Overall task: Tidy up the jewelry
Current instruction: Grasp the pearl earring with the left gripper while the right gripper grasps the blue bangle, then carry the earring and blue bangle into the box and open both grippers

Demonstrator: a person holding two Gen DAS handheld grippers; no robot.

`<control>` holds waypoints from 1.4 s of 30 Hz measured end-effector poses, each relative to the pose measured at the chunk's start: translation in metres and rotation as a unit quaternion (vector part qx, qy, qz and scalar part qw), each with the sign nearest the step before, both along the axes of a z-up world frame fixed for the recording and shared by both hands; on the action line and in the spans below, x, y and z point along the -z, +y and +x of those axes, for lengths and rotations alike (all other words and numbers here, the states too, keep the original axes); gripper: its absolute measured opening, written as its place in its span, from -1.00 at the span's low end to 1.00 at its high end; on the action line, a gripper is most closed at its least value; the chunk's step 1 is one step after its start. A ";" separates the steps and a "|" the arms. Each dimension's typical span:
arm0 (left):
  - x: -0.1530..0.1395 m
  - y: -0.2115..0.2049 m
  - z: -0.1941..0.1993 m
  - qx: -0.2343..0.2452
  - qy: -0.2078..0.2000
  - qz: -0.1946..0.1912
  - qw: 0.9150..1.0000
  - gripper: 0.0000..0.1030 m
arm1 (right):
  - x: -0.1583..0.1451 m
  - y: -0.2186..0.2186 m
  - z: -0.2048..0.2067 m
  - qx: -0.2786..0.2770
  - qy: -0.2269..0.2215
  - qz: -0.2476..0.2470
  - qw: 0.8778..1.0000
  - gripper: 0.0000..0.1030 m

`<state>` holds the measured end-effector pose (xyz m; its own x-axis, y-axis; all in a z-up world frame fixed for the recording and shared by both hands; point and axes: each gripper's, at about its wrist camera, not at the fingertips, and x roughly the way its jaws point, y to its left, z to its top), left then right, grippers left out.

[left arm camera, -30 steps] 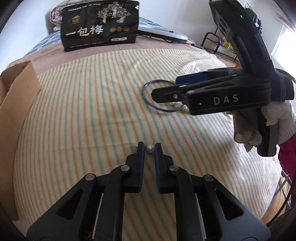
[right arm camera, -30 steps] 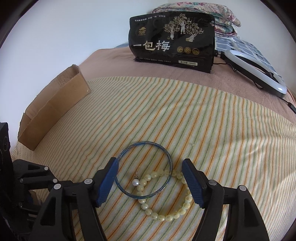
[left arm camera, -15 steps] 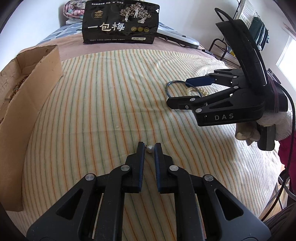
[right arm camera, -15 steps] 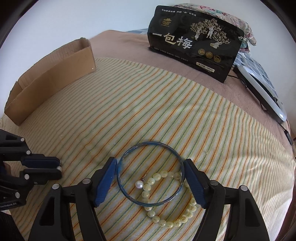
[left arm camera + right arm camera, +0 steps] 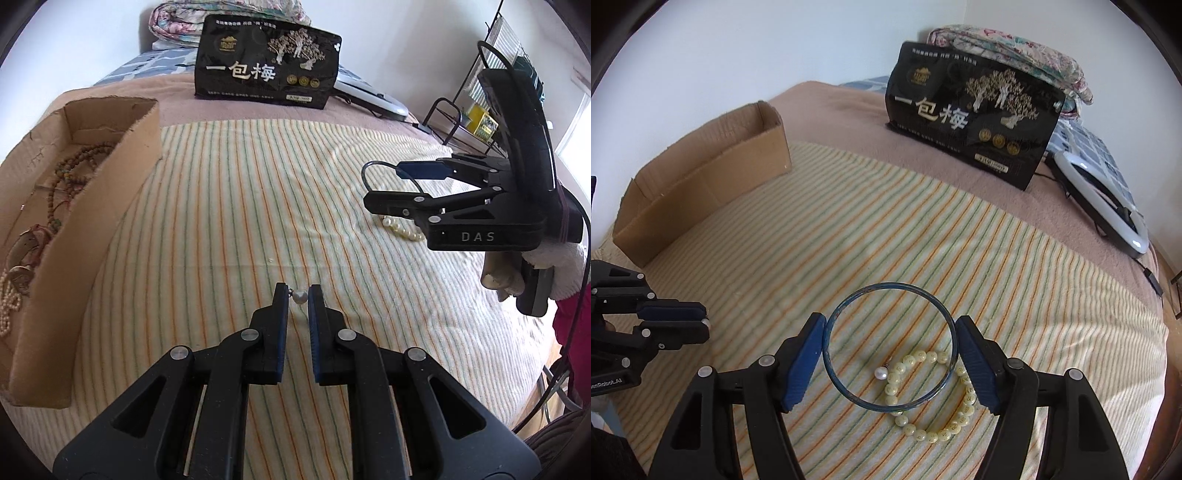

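Left gripper point(image 5: 299, 295): I have it clamped on a pearl stud point(image 5: 299, 296), the pearl pinched at the very fingertips, above the striped towel point(image 5: 229, 221).
Right gripper point(image 5: 890, 354): I have it gripping the bangle point(image 5: 890, 345) across its width, one blue pad on each side of the ring; the bangle looks lifted off the towel.
Second stud point(image 5: 881, 373): lies on the towel, seen through the bangle, just left of the bead bracelet.
Bead bracelet point(image 5: 932, 397): pale yellow, on the towel under the right gripper, partly seen through the bangle.
Box point(image 5: 70, 236): cardboard, open, on the left edge of the towel; brown bead strings and a pale strand lie inside.
Black bag point(image 5: 267, 61): stands upright at the far side on the brown blanket.
Ring light point(image 5: 1108, 199): lies far right, beside the bag.
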<state>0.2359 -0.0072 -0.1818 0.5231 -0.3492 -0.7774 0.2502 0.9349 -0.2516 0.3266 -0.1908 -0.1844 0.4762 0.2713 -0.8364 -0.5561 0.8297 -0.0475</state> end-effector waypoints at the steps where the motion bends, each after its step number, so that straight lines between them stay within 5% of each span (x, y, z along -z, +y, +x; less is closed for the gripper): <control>1: -0.004 0.002 -0.002 -0.002 -0.004 -0.002 1.000 -0.82 | -0.004 0.001 -0.002 0.000 -0.003 0.002 1.000 0.42; 24: -0.080 0.119 -0.030 -0.098 -0.084 0.002 0.992 -0.83 | -0.094 0.085 -0.030 -0.036 -0.053 0.073 0.995 0.42; 42: -0.079 0.216 -0.017 -0.175 -0.089 0.032 0.980 -0.83 | -0.097 0.187 -0.020 -0.073 -0.044 0.098 0.992 0.42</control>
